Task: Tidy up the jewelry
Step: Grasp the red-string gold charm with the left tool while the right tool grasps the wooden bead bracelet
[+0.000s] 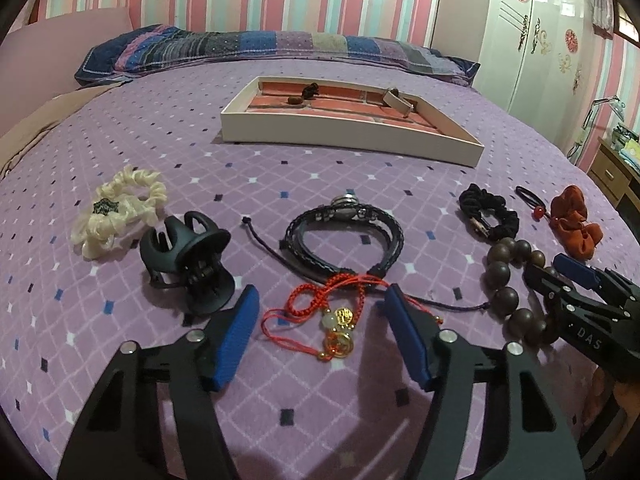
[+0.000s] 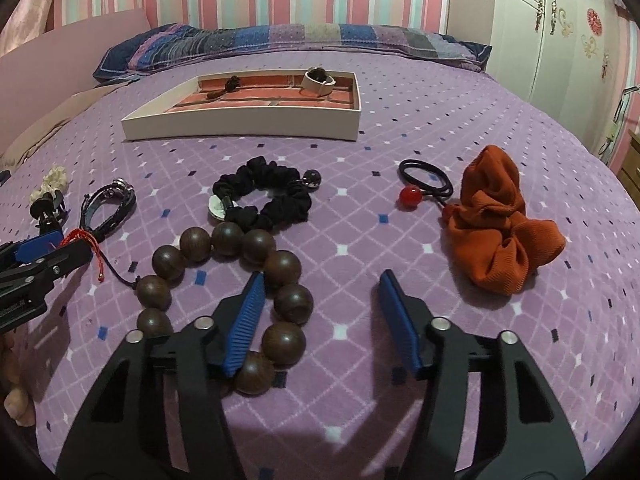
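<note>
From my left wrist view, the wooden bead bracelet (image 1: 516,280) lies right of my jaws and its far loop disappears behind the right gripper (image 1: 576,280), so I can't count its beads there. Beyond the jaws, the tray (image 1: 344,128) holds a small dark item (image 1: 306,92) too small for me to identify. From my right wrist view, my left blue pad (image 2: 244,320) covers part of the bead loop. Far left of those jaws, the cream scrunchie (image 2: 50,184) and the black claw clip (image 2: 48,212) are mostly hidden by each other and the left gripper (image 2: 48,256). A hand (image 2: 16,396) is cut off at the left edge.
</note>
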